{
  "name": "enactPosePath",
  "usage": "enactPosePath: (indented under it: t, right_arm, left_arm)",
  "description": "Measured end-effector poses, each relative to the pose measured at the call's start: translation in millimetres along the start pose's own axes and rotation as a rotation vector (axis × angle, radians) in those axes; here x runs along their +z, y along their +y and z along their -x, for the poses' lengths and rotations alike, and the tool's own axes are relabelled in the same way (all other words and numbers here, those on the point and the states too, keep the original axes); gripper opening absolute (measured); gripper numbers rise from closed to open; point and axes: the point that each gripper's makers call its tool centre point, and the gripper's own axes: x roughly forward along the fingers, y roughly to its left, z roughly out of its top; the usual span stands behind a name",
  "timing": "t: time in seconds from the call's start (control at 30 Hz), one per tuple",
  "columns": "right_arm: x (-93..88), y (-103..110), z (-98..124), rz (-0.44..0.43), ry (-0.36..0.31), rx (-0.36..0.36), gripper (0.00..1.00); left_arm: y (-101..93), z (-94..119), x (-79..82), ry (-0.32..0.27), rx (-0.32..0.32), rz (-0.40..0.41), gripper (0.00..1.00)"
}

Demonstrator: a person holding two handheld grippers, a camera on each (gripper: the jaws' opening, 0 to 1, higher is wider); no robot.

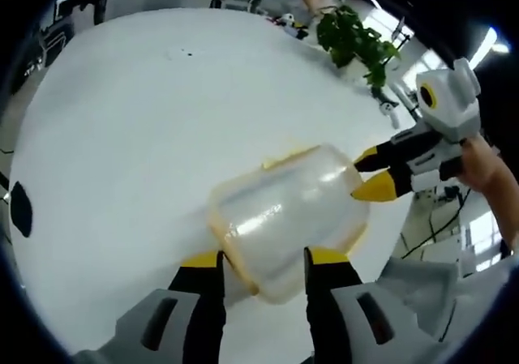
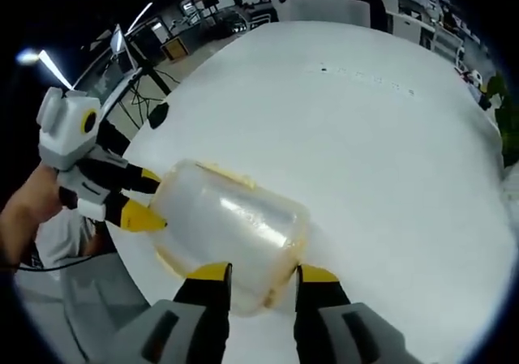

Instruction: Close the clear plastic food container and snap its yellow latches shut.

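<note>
On the white table (image 1: 122, 137), nearest the left gripper (image 1: 263, 268), lies the clear plastic food container (image 1: 288, 218), its end between jaws held apart (contact unclear). At the far end the right gripper (image 2: 258, 281) likewise stands open astride it. Beyond sits a green plant (image 1: 357, 40).

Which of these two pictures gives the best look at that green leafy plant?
The left gripper view: the plant stands whole at the table's far edge. The right gripper view catches just some leaves at its right side.
</note>
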Motion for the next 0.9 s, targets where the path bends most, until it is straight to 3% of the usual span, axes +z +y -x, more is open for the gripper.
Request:
enactPosePath:
  t: [0.13,0.27,0.37,0.63,0.9]
  right_arm:
    - [-0.7,-3,4,0.043,0.014,-0.018,0.21]
    - [2.3,0,7,0.049,0.006,-0.003,0.25]
    - [0.9,0,8,0.112,0.023,-0.012,0.24]
    - [2.8,9,12,0.3,0.032,0.028,0.28]
    - [-5.2,13,15,0.462,0.106,0.048,0.28]
  left_arm:
    - [3.5,2,3.1,-0.017,0.014,-0.004,0.32]
    - [4.7,5,2.6,-0.019,0.015,-0.028,0.3]
    - [2.5,7,2.6,-0.015,0.004,-0.036,0.32]
    - [-2.6,14,0.6,0.021,0.004,-0.162,0.37]
    - [-7.5,20,-0.7,0.078,0.007,-0.34,0.4]
